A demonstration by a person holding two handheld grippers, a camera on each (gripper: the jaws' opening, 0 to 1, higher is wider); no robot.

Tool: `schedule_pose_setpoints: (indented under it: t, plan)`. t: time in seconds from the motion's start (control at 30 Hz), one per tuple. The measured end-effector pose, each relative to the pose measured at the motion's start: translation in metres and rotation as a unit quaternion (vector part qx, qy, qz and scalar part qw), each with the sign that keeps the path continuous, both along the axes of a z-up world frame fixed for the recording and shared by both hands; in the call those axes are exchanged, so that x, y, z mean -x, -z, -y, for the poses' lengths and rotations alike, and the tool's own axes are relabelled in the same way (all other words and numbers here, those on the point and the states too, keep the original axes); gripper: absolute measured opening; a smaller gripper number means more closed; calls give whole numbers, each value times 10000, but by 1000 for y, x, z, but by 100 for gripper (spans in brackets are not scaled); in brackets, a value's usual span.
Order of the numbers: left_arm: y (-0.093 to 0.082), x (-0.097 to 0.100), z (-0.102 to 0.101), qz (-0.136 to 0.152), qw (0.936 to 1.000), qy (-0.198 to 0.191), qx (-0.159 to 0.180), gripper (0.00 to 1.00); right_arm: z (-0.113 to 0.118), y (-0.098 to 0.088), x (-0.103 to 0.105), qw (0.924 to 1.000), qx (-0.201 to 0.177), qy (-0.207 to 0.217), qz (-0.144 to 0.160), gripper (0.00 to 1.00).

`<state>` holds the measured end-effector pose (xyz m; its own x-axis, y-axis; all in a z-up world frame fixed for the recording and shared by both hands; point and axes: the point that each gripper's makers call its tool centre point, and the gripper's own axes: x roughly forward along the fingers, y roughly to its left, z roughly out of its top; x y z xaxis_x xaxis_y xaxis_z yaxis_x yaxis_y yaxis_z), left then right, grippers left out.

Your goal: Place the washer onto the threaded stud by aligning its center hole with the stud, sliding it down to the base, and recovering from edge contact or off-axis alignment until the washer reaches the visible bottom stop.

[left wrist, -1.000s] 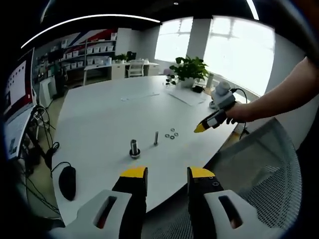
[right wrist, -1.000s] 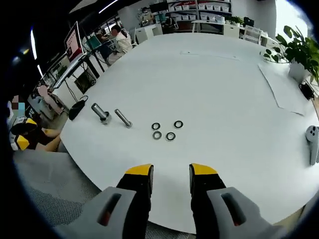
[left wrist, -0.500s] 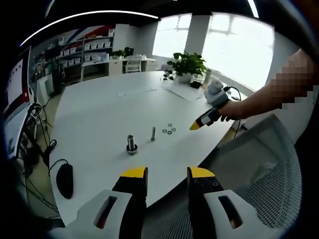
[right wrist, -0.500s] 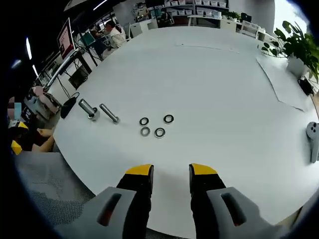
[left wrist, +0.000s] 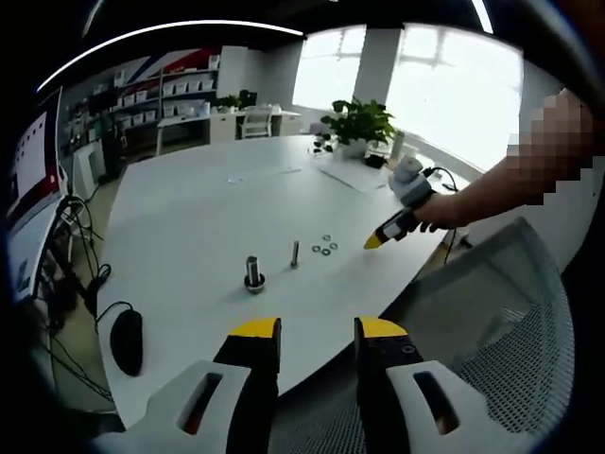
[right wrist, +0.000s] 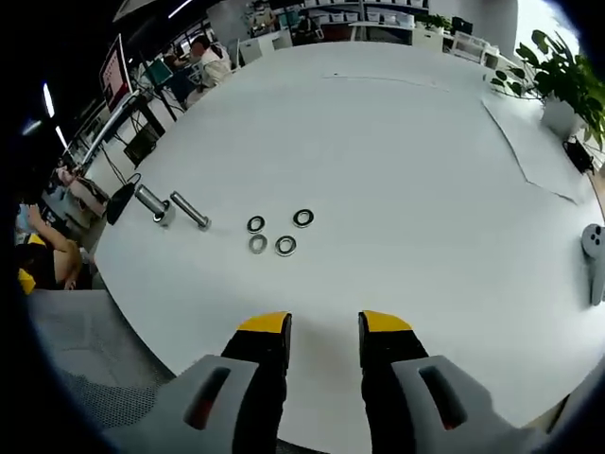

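Both grippers, left gripper point(left wrist: 314, 331) and right gripper point(right wrist: 324, 326), hung with jaws parted and empty; the right should probably approach one washer point(right wrist: 285, 246) squarely from above.

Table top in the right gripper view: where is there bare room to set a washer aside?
The wide white stretch of the table between the four washers and the paper sheet is bare, as is the strip just ahead of the right tool. It is crowded around the washers, the bolt and the stud.
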<state>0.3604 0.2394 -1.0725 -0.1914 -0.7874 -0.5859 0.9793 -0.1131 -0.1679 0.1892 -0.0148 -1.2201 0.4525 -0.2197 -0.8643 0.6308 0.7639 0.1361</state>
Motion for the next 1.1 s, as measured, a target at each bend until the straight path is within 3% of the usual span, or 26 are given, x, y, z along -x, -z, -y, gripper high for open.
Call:
schedule_pose_setpoints:
  t: [0.13,0.27,0.33,0.47,0.5,0.73,0.8,0.83,1.1]
  plan:
    - [0,0,0,11,10000,7,-5,29,12,6,-2,10000,15,-47,31,31]
    - [1,0,0,34,10000,7,2,29,4,-11,-6,9999,90,-50,86,31]
    - [0,0,0,17,10000,-4,0,29,17,-3,-4,9999,92,-59,91,31]
    - [1,0,0,21,10000,9,-17,29,20,-5,-6,9998,128,-125,70,30]
    - [1,0,0,26,10000,14,-24,29,12,-13,-8,9997,146,-139,105,30]
    - [2,0,0,34,10000,25,-64,29,17,-4,-33,9957,271,-886,-47,30]
    - [3,1,-1,49,10000,38,-77,29,10,-12,-46,9927,305,-1164,-99,30]
    - [3,1,-1,58,9999,43,-80,29,9,-4,-47,9909,316,-1298,-130,30]
    - [4,0,-2,88,9999,18,-96,29,1,10,-66,9831,286,-1768,-370,24]
